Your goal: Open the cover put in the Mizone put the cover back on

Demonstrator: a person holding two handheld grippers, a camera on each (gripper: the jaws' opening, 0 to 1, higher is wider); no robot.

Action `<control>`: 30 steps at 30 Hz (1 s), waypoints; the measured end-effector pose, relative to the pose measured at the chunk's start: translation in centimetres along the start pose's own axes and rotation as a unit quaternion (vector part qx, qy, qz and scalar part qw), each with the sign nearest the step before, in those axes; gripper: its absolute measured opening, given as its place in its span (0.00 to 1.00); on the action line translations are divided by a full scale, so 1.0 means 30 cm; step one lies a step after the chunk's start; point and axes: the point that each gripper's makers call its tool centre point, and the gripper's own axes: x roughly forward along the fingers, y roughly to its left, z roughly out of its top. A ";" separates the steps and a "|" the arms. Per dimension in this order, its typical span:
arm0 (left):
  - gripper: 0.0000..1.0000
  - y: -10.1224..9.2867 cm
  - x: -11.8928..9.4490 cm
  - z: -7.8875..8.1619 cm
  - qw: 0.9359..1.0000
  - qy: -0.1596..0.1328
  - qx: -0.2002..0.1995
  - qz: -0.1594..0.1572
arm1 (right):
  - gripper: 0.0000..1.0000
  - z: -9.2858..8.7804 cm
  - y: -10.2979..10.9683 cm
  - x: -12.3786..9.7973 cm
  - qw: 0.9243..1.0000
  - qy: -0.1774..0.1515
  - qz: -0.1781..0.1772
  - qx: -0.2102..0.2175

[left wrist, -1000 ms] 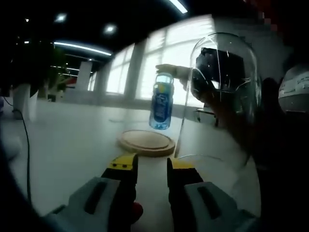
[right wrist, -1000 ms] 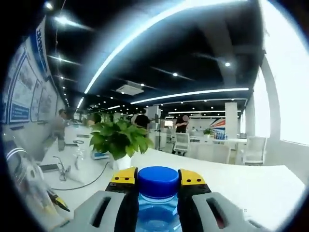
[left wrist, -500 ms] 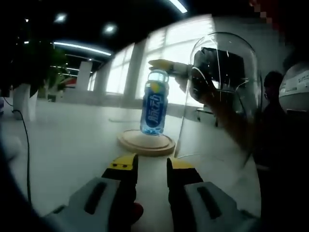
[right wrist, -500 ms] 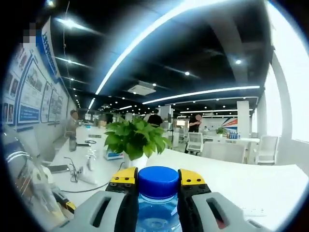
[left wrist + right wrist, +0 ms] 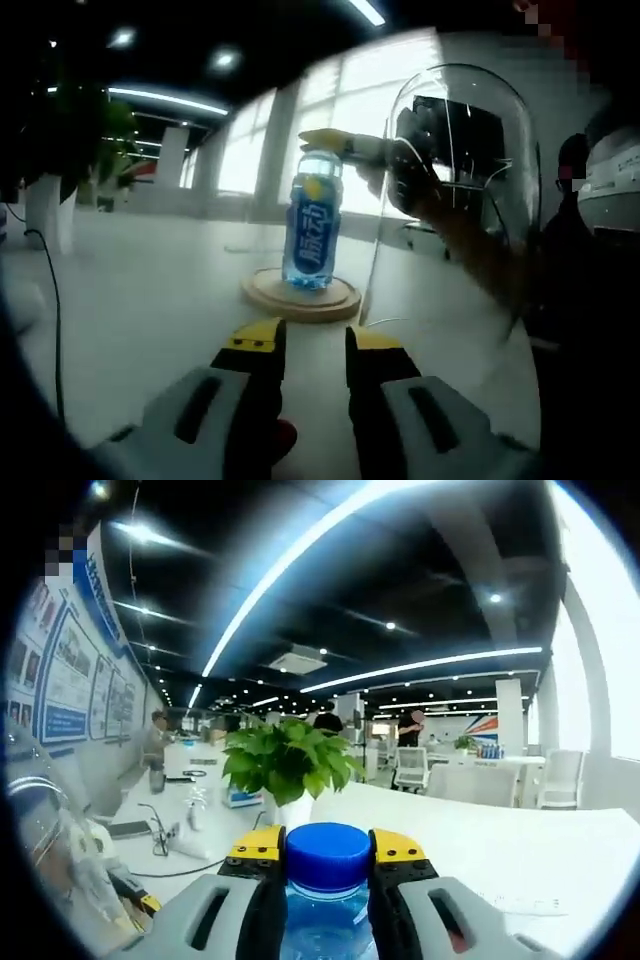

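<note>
A blue Mizone bottle [image 5: 309, 235] stands upright with its bottom on the round wooden base [image 5: 300, 297] in the left gripper view. My right gripper [image 5: 324, 148] reaches in from the right and is shut on the bottle's top. In the right gripper view its jaws [image 5: 328, 845] clamp the blue cap [image 5: 328, 852]. The clear glass dome cover [image 5: 462, 190] rises just right of the base, open rim down by the table. My left gripper [image 5: 315, 340] hovers low in front of the base, jaws slightly apart with nothing between them.
The white table [image 5: 150, 290] stretches left and ahead. A black cable [image 5: 55, 310] runs along its left side. A potted plant [image 5: 288, 762] stands on the table ahead of the right gripper, with tools and cables [image 5: 150, 835] to its left. People stand far back.
The right gripper has carried the bottle down and slightly left, from hanging above the wooden base to resting on it. The left gripper and the dome have stayed put.
</note>
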 end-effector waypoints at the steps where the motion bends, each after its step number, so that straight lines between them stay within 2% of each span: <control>1: 0.19 0.000 0.000 0.000 1.000 0.000 0.000 0.000 | 0.25 -0.002 -0.002 -0.002 1.000 0.000 0.003 0.002; 20: 0.19 0.004 0.002 0.001 1.000 -0.001 -0.003 0.003 | 0.25 0.002 0.008 -0.011 0.999 -0.027 0.016 0.010; 30: 0.19 0.004 0.002 0.000 1.000 0.000 -0.005 0.002 | 0.26 -0.001 0.016 -0.022 1.000 -0.027 0.015 0.006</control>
